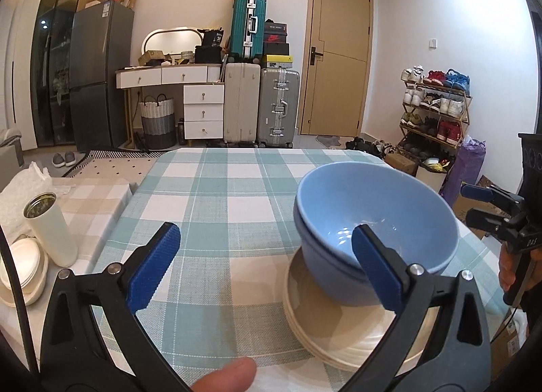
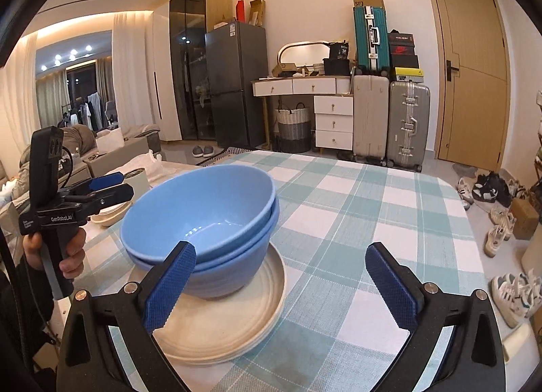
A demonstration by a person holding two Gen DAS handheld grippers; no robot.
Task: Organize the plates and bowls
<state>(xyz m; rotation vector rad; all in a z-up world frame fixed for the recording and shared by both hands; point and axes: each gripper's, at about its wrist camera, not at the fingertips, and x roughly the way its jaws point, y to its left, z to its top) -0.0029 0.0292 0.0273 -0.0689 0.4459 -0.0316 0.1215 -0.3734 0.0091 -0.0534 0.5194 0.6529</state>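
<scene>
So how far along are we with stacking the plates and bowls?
Done: two blue bowls are nested on the cream plate stack. In hand: nothing; the left gripper and right gripper are both open and empty. Possibly left: more cream dishes beside the white tumbler.

A table point(image 1: 216, 188) under a checked cloth carried a stack of cream plates point(image 2: 237, 331). On a lower surface beside it stood a white cup point(image 1: 50, 229).
</scene>
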